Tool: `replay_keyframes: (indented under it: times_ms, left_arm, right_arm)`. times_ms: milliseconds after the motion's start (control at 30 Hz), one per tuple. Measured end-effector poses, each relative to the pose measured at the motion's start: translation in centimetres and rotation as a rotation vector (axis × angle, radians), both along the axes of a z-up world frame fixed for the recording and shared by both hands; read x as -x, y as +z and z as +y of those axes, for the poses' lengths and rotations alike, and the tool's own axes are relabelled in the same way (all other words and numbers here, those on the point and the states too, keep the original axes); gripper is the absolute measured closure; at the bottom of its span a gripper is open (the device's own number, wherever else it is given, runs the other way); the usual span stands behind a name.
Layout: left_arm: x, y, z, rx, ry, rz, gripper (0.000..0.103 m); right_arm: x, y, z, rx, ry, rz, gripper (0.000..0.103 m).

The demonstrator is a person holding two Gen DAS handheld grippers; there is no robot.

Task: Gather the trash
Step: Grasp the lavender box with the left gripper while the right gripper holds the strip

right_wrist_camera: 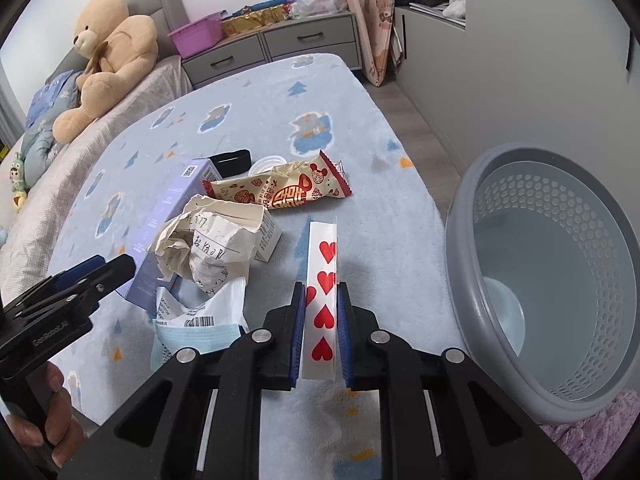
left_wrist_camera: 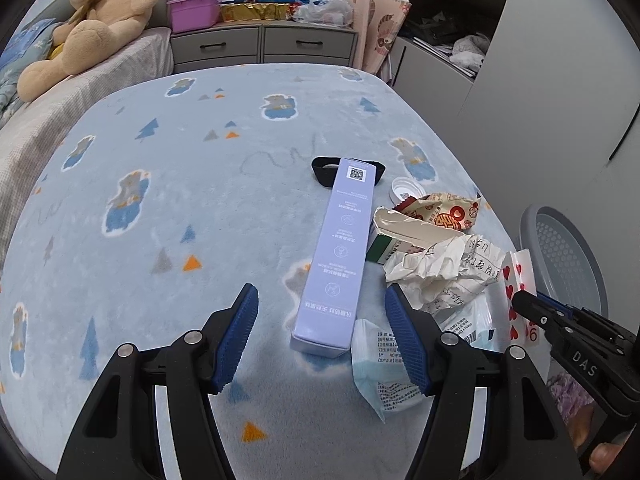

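My right gripper (right_wrist_camera: 319,312) is shut on a folded playing card with red hearts (right_wrist_camera: 322,292), held above the bed edge beside the grey perforated bin (right_wrist_camera: 560,280). The card also shows in the left wrist view (left_wrist_camera: 518,284). My left gripper (left_wrist_camera: 320,312) is open over the blue blanket, with the near end of a long lavender box (left_wrist_camera: 338,256) between its fingers. Beside it lie crumpled paper (left_wrist_camera: 444,268), a torn carton (left_wrist_camera: 404,236), a red-and-cream snack wrapper (right_wrist_camera: 280,190), and a mask packet (left_wrist_camera: 380,368).
A black band (left_wrist_camera: 324,174) and a white lid (left_wrist_camera: 406,190) lie beyond the box. A teddy bear (right_wrist_camera: 104,56) sits at the bed head. Grey drawers (left_wrist_camera: 264,42) carry a purple tub. The bin stands on the floor right of the bed.
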State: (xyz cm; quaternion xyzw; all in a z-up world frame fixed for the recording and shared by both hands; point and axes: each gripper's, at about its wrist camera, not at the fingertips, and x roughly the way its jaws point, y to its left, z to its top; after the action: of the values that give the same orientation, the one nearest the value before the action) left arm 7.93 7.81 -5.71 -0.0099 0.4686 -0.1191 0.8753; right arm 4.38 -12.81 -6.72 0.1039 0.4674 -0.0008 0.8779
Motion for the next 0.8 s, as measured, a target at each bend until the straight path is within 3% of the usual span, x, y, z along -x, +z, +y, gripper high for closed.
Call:
replay_keyframes:
  times_ms: [433,467,600,800]
  left_arm:
    - [-3.8,-2.3,-1.0,-0.001,-0.027,0.051,0.04]
    - [-4.0,-2.4,-1.1,-0.003,-0.028,0.053,0.042]
    - [-4.4,-2.7,-1.6,-0.002,-0.051,0.066,0.069]
    - [-3.7,-2.2,-1.3,0.004,-0.046,0.05,0.07]
  right_arm:
    - [-0.1,-0.2,-0.3,-0.007,-0.002,0.003,0.087]
    - [-0.1,-0.2,-0.3,-0.009,-0.004,0.005,0.087]
    - [-0.1,-0.4,-0.5,-0.012,-0.005,0.006,0.087]
    - [-0.1,-0.4,-0.7,-0.018,-0.006,0.002,0.087]
